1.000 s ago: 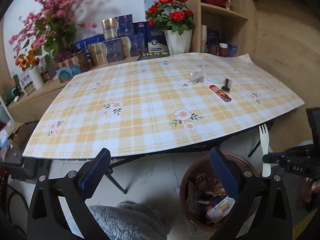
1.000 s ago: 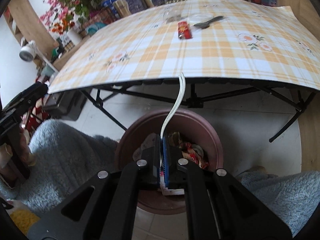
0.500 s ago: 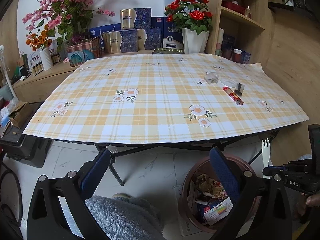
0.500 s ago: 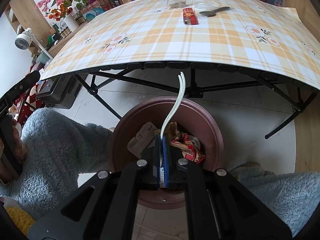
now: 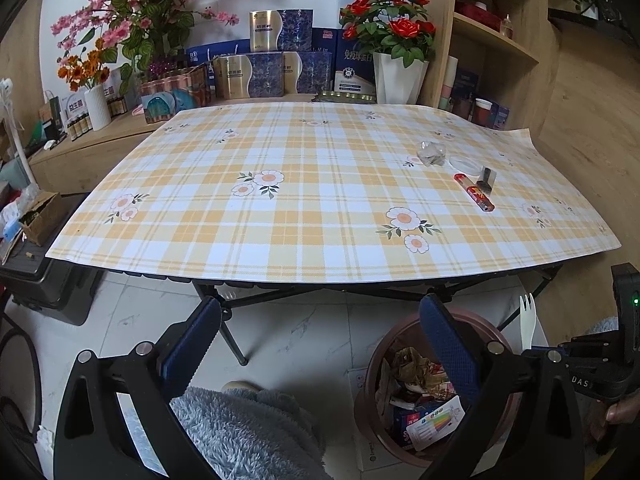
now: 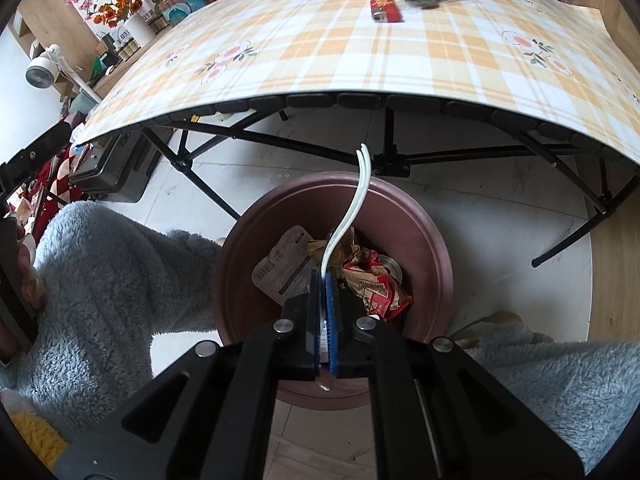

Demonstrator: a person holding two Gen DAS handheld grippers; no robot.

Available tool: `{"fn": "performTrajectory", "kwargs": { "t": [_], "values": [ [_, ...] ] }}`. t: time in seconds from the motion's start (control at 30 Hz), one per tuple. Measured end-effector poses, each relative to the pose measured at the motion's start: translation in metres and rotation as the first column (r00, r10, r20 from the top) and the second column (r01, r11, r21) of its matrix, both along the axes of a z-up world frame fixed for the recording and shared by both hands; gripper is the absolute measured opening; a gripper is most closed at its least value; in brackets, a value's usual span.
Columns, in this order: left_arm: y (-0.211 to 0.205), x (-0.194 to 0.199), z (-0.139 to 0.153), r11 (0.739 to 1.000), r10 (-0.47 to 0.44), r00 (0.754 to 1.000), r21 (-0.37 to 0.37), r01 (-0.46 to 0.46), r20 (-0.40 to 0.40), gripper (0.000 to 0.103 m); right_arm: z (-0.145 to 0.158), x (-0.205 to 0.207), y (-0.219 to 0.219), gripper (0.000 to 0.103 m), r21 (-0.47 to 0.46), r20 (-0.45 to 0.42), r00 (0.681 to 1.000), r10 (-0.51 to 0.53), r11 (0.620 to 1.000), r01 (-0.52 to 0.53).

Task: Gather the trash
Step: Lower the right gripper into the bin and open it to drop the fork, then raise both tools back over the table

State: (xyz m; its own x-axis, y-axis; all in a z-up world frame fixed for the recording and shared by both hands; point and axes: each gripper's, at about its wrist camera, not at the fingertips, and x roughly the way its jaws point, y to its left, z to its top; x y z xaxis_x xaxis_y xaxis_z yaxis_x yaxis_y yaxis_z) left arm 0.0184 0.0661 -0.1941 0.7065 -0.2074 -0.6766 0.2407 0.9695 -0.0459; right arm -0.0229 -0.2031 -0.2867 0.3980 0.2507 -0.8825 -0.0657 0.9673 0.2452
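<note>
Folding table (image 5: pixel 280 240) with black frame and yellow-and-white plaid floral cloth fills the upper and middle of the left wrist view; in the right wrist view it spans the top of the frame.

Round brown plastic trash bin (image 6: pixel 420 224) sits on the white tiled floor just in front of the table edge, centre of the right wrist view, lower right of the left wrist view (image 5: pixel 374 364). Already holds crumpled wrappers and packaging.

Fuzzy grey-blue sleeves (image 6: pixel 120 280) at lower left and lower right of the right wrist view.

Left gripper (image 5: pixel 320 344): bottom of its own view, fingers spread wide, nothing between them. Hangs over the floor beside the bin.

Right gripper (image 6: pixel 325 280): fingers clamped narrow on the handle of a white plastic fork (image 6: pixel 356 208). Fork sticks out past the fingertips, directly above the bin opening, tines toward the table edge. In the left wrist view the fork (image 5: pixel 527 322) stands tines-up at the right edge, above the bin rim.

On the table, right side of the left wrist view, close together:
- red printed stick-shaped packet (image 5: pixel 474 192)
- clear round plastic lid (image 5: pixel 464 162)
- crumpled clear plastic wrap (image 5: pixel 431 153)
- small dark grey item (image 5: pixel 486 178) just beside the packet; can't tell what it is.
</note>
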Motion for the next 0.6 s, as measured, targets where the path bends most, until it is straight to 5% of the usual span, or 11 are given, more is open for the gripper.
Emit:
{"fn": "performTrajectory", "kwargs": {
  "t": [0.23, 0.3, 0.5, 0.6],
  "values": [
    [0.003, 0.002, 0.000, 1.000, 0.009, 1.000, -0.008, -0.009, -0.006, 0.097, -0.007, 0.003, 0.001, 0.010, -0.026, -0.036, 0.999, -0.001, 1.000, 0.000],
    [0.004, 0.002, -0.001, 1.000, 0.013, 1.000, -0.013, -0.013, -0.008, 0.097, -0.007, 0.003, 0.000, 0.035, -0.028, -0.033, 0.999, -0.006, 1.000, 0.005],
    [0.009, 0.004, -0.001, 0.999, 0.029, 0.999, -0.026, -0.029, -0.016, 0.097, 0.004, 0.000, -0.003, 0.088, -0.042, 0.026, 0.999, -0.019, 0.999, 0.020],
    [0.011, 0.005, -0.001, 0.999, 0.036, 0.999, -0.032, -0.037, -0.021, 0.097, 0.009, 0.001, -0.010, 0.096, -0.062, 0.054, 0.997, -0.057, 0.996, 0.061]
  ]
}}
